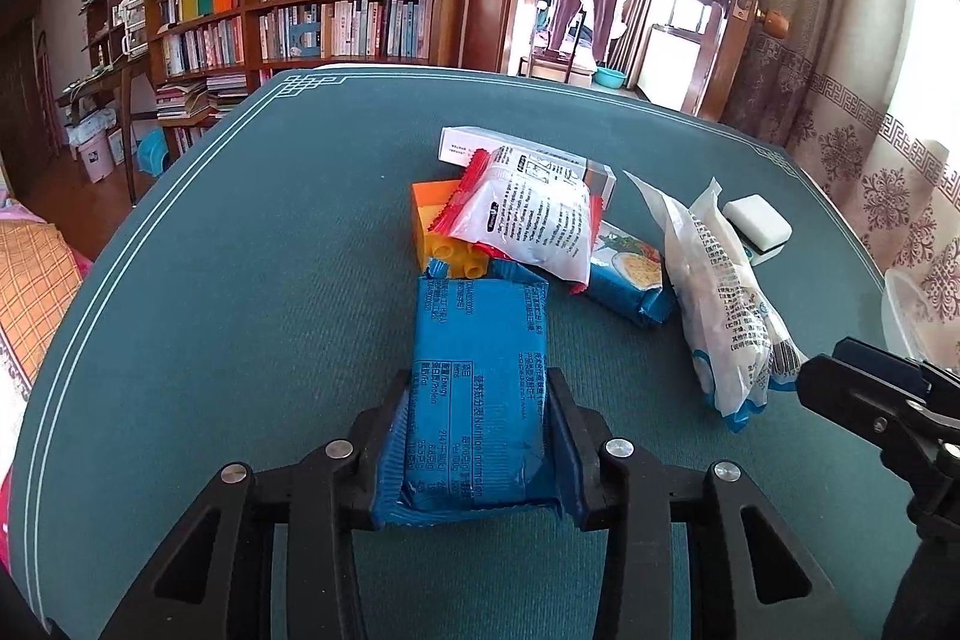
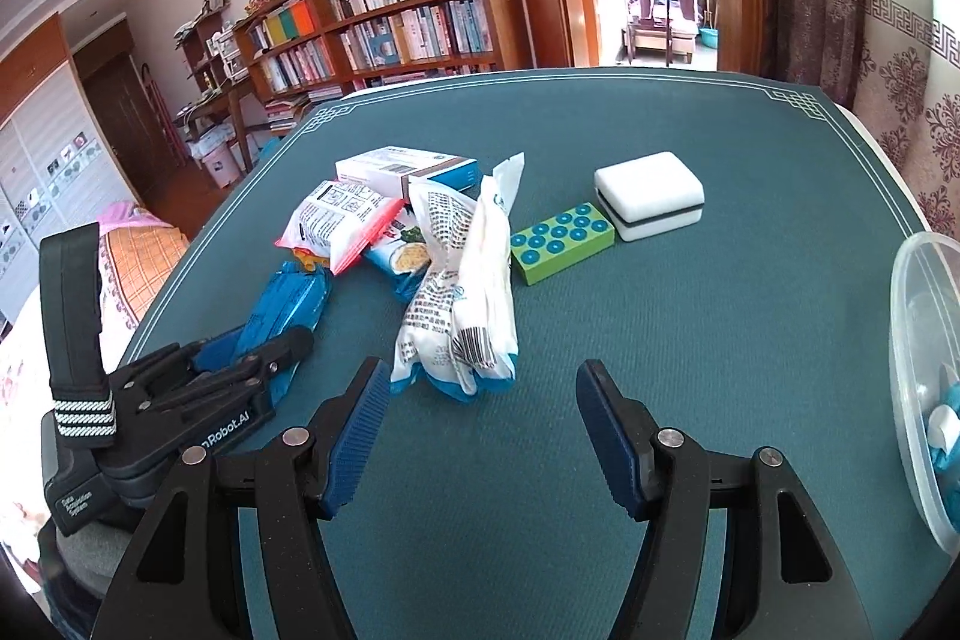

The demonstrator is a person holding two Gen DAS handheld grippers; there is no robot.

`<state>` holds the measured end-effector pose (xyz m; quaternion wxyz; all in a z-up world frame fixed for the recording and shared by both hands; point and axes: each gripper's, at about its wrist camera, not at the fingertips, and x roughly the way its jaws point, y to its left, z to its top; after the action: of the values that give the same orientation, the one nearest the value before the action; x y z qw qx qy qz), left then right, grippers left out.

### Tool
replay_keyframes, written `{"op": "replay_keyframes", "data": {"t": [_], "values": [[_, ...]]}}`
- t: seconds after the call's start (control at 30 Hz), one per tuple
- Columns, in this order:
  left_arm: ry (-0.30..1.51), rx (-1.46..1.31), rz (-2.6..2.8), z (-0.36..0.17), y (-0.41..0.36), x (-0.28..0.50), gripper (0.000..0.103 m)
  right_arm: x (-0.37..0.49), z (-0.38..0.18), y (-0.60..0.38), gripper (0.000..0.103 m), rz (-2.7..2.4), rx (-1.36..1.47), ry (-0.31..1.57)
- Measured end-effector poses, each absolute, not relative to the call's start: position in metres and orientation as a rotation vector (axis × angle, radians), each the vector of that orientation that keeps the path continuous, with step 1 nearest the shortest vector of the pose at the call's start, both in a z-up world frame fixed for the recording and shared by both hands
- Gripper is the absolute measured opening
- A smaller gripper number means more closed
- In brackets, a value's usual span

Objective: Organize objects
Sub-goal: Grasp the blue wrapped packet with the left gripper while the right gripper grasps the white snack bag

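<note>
Blue snack packet (image 1: 477, 394), printed side up, crinkled.

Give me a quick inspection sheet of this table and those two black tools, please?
Surface: teal table mat, white line border.
Job's things: blue snack packet; white packet; red-edged packet; white box; green dotted block; white sponge block; clear plastic tub at the right edge.
Clutter: packets piled together mid-table.
Tools: left tool shut on the blue snack packet; right tool open, empty.
Cables: nothing seen.
Surroundings: bookshelves, open doorway.
</note>
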<state>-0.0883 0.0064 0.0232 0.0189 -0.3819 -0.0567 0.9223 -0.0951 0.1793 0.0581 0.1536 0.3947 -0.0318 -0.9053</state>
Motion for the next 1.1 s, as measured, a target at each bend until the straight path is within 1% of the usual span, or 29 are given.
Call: {"op": "replay_keyframes", "data": {"t": [0.3, 0.53, 0.57, 0.67, 0.87, 1.1], "values": [[-0.216, -1.133, 2.948, 0.031, -0.005, -0.084, 0.043, -0.136, 0.039, 0.153, 0.066, -2.584, 1.191, -0.003], [-0.250, -1.144, 2.953, 0.029, -0.008, -0.085, 0.043, -0.150, 0.025, 0.149, 0.065, -2.566, 1.241, -0.030], [-0.249, -1.144, 2.953, 0.029, -0.008, -0.085, 0.043, -0.151, 0.024, 0.149, 0.063, -2.560, 1.244, -0.033], [-0.242, -1.144, 2.949, 0.029, -0.006, -0.085, 0.043, -0.148, 0.023, 0.145, 0.055, -2.567, 1.255, 0.006], [-0.242, -1.142, 2.944, 0.029, -0.005, -0.084, 0.043, -0.133, 0.027, 0.145, 0.054, -2.560, 1.230, 0.016], [-0.236, -1.123, 2.933, 0.030, -0.001, -0.082, 0.043, -0.107, 0.032, 0.161, 0.054, -2.547, 1.216, -0.060]]}}
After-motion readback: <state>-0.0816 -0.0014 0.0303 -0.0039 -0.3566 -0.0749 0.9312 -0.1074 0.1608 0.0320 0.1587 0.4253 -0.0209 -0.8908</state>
